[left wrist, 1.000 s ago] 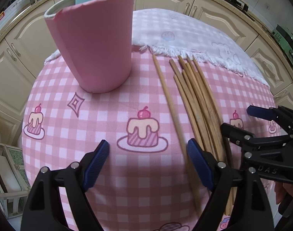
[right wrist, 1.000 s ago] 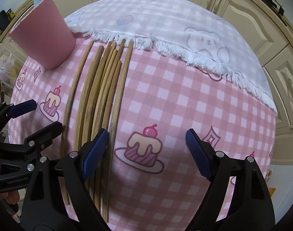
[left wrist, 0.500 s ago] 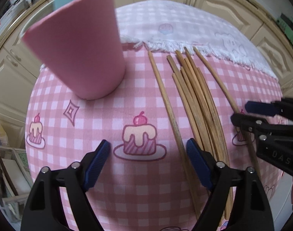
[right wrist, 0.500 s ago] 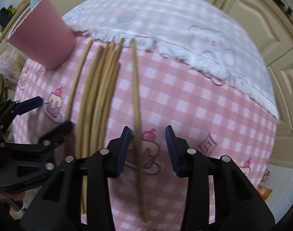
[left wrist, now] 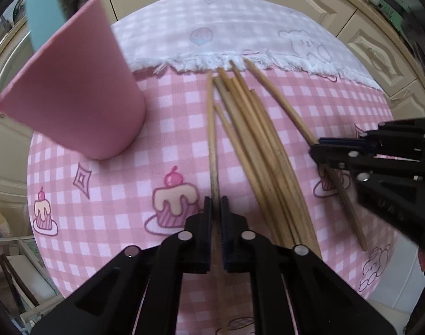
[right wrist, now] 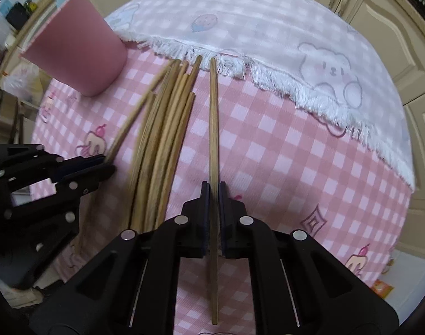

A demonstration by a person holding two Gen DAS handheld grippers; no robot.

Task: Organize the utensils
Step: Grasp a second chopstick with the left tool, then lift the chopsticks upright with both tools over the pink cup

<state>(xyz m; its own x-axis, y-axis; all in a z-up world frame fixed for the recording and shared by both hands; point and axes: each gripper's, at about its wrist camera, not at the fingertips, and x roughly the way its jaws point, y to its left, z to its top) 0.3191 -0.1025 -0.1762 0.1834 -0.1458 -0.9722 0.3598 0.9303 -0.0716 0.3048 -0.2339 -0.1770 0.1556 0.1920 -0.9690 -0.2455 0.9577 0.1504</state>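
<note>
both grippers have closed within the last second. a second ago the left gripper (left wrist: 215,209) and right gripper (right wrist: 213,195) hung spread wide over the bench (left wrist: 106,195); half a second ago the right was narrowing around one stick while the left was still wide open. now each is pressed together on a single chopstick. the left chopstick (left wrist: 211,128) is the outermost stick on the cup side of the bundle, its far tip near the white fringe (left wrist: 195,62); the right chopstick (right wrist: 213,117) is the outermost stick on the other side, pulled apart from the rest and lying straight ahead of the gripper, tip at the fringe. whether either stick has left the cloth cannot be told from these views. the remaining chopsticks (left wrist: 257,145) lie fanned on the pink checked cloth between the two grasped ones, untouched. the pink cup (left wrist: 75,103) stands on the left of the bench, just beside the bundle's far ends; a blue object (left wrist: 42,8) pokes up behind its rim, and its opening is not visible. judgement: pick phase done for one pair, transfer to the cup comes next, most sticks still to go. risk: thin round sticks may pivot in the pads when tilted upright.
</note>
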